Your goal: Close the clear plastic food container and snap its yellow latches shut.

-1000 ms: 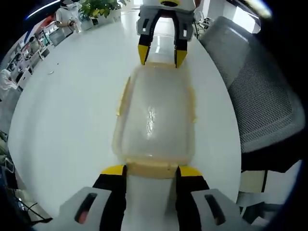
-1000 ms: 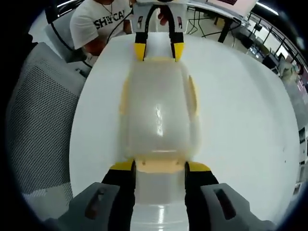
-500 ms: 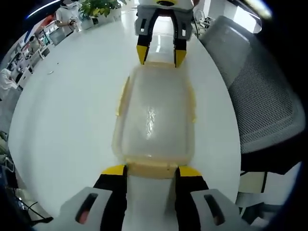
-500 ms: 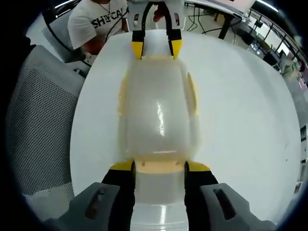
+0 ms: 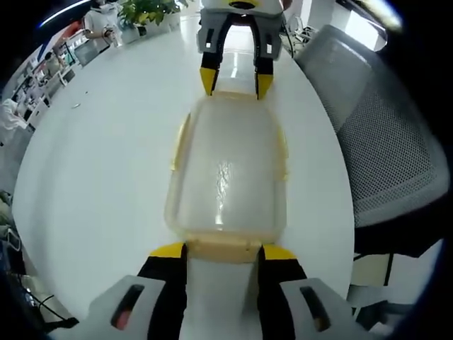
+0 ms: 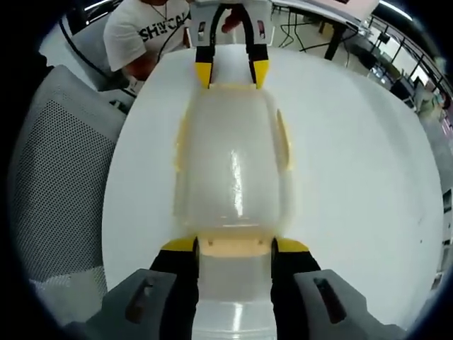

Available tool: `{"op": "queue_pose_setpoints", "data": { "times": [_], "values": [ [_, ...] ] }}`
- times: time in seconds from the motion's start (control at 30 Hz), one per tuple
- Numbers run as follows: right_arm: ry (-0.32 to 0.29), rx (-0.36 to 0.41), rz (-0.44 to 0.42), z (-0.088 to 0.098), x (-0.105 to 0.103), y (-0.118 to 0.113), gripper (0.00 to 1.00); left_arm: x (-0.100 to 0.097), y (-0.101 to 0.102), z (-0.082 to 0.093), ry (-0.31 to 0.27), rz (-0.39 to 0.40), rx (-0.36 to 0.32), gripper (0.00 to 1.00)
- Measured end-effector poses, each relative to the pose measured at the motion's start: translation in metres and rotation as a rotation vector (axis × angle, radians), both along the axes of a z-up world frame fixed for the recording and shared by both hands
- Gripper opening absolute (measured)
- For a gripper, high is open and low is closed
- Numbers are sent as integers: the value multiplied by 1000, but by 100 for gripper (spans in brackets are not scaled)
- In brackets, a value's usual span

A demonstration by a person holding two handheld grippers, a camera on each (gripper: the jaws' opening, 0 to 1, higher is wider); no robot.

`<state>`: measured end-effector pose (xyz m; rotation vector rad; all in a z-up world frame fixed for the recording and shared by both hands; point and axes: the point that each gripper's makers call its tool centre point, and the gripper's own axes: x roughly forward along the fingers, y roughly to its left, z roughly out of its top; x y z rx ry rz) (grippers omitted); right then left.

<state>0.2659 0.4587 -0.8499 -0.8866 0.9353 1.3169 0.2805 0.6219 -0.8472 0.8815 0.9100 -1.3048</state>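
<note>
The clear plastic container (image 5: 226,166) (image 6: 233,163) lies lengthwise on the white table with its lid on. Yellow latches run along its long sides (image 5: 180,142) (image 6: 283,142). My left gripper (image 5: 223,252) is open at the near short end, its yellow-tipped jaws straddling the end latch (image 5: 223,247). My right gripper (image 6: 235,246) stands open the same way at the opposite end, around that end's latch (image 6: 235,245). Each one also appears at the far end in the other's view: the right gripper (image 5: 234,82) and the left gripper (image 6: 231,74). Whether the latches are snapped down I cannot tell.
The round white table (image 5: 92,163) (image 6: 361,163) has bare surface on both sides of the container. A grey mesh chair (image 5: 386,142) (image 6: 56,177) stands close to the table edge. A person in a white T-shirt (image 6: 141,28) is behind the far end. Potted plants (image 5: 145,10) stand beyond.
</note>
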Motion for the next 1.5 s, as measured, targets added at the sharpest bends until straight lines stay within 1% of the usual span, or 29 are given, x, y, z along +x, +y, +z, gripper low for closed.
{"op": "queue_pose_setpoints", "data": {
  "times": [0.1,0.17,0.37,0.4,0.53,0.73,1.0,1.13,1.5],
  "values": [
    [-9,16,17,4,-2,0,36,-4,0,3,-11,13,9,33],
    [-7,17,21,7,-2,-1,36,-5,0,7,-14,25,0,33],
    [-4,68,37,26,-1,-1,36,-6,1,24,-33,43,4,33],
    [2,82,40,32,-2,0,36,-7,1,28,-34,44,4,33],
    [-3,98,51,42,-3,1,36,-9,2,41,-43,52,2,33],
    [-6,117,58,56,-6,2,36,-12,2,54,-48,60,14,33],
    [-11,130,66,74,-7,-9,36,-15,-7,74,-46,61,1,33],
    [-18,136,71,81,-7,-13,36,-16,-12,83,-53,66,-9,33],
    [-17,149,85,90,-12,-24,36,-23,-23,93,-43,67,-13,33]
  ]
}}
